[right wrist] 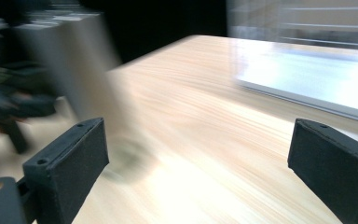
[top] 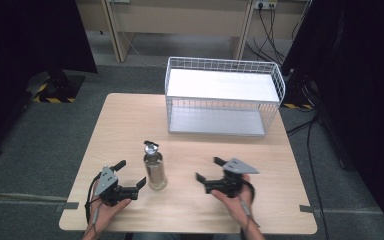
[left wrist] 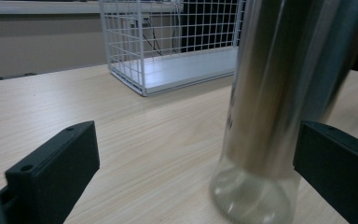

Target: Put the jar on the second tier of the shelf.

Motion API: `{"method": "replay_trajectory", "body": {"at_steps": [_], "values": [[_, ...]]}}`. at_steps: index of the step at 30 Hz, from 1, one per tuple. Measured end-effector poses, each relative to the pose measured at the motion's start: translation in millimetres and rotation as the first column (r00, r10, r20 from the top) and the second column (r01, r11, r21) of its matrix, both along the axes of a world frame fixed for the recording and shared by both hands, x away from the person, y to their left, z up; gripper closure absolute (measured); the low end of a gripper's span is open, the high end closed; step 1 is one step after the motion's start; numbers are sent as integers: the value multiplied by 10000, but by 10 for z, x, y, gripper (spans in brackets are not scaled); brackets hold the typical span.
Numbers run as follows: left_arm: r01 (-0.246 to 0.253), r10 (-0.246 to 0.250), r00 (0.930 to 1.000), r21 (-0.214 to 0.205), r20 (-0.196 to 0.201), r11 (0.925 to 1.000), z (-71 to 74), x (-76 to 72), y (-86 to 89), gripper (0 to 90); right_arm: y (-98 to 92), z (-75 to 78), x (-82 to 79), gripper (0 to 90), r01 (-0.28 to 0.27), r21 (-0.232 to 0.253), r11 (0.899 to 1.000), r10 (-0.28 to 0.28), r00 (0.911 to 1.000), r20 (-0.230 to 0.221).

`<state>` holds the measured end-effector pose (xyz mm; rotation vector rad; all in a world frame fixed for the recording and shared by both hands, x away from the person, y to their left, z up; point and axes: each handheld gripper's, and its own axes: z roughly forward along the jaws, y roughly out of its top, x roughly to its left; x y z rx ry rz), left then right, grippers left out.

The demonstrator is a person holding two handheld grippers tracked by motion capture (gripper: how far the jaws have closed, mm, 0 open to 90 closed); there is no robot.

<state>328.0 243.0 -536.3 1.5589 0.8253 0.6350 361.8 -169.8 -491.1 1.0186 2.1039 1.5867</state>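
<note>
A steel bottle with a clear base and a dark stopper [top: 155, 167] stands upright on the wooden table [top: 130, 120], near its front. My left gripper [top: 130, 173] sits just left of it, jaws open, one fingertip [top: 141, 182] close to the bottle's base. In the left gripper view the bottle [left wrist: 279, 93] rises close up, just inside the right jaw, touching neither pad. My right gripper [top: 208, 169] stands open to the right of the bottle, pointing toward it with a gap between. Its own view is blurred; the bottle [right wrist: 81, 70] shows at the left.
A white wire basket [top: 224, 96] with a flat white floor stands at the table's back right, its open side facing me; it also appears in the left gripper view as the basket [left wrist: 168, 46]. Dark curtains flank the table, and cables hang behind.
</note>
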Motion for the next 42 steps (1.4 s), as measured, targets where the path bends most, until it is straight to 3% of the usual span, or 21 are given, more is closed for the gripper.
{"method": "replay_trajectory", "body": {"at_steps": [2, 4, 6, 8, 10, 12, 18, 28, 42], "values": [[23, -23, 10000, -38, 46, 10000, -1, -6, 63, 1, -403, -39, -52, 54, 1175, -463, 9920, -1167, 9930, 197], [225, -225, 9997, 13, 10, 9997, -12, -20, 86, 21, -772, -89, -124, 54, 2179, -444, 9750, -2171, 9759, 222], [418, -418, 9991, -5, -39, 9991, -31, -36, 91, 16, -1048, -136, -215, 54, 2988, -739, 9515, -2961, 9541, 454], [427, -426, 9990, 61, -102, 9991, -61, -98, 104, 36, -1247, -182, -297, 54, 3491, -847, 9332, -3451, 9367, 591], [445, -443, 9988, -76, 221, 9990, -57, -149, 149, 22, -1385, -233, -360, 54, 3811, -656, 9222, -3775, 9240, 601], [265, -260, 9995, -261, 195, 9993, -52, -189, 184, 21, -1463, -285, -393, 54, 4085, -510, 9113, -4058, 9122, 557], [190, -175, 9986, -305, 496, 9994, -39, -238, 196, 24, -1508, -327, -400, 56, 4240, -468, 9044, -4218, 9053, 507], [421, -408, 9971, -185, 644, 9989, 73, -200, -80, 51, -1515, -328, -397, 56, 4341, -392, 9000, -4320, 9004, 521], [415, -408, 9969, -82, 669, 9991, 120, -21, -296, 239, -1516, -328, -401, 60, 4372, -367, 8986, -4350, 8987, 558]]}}
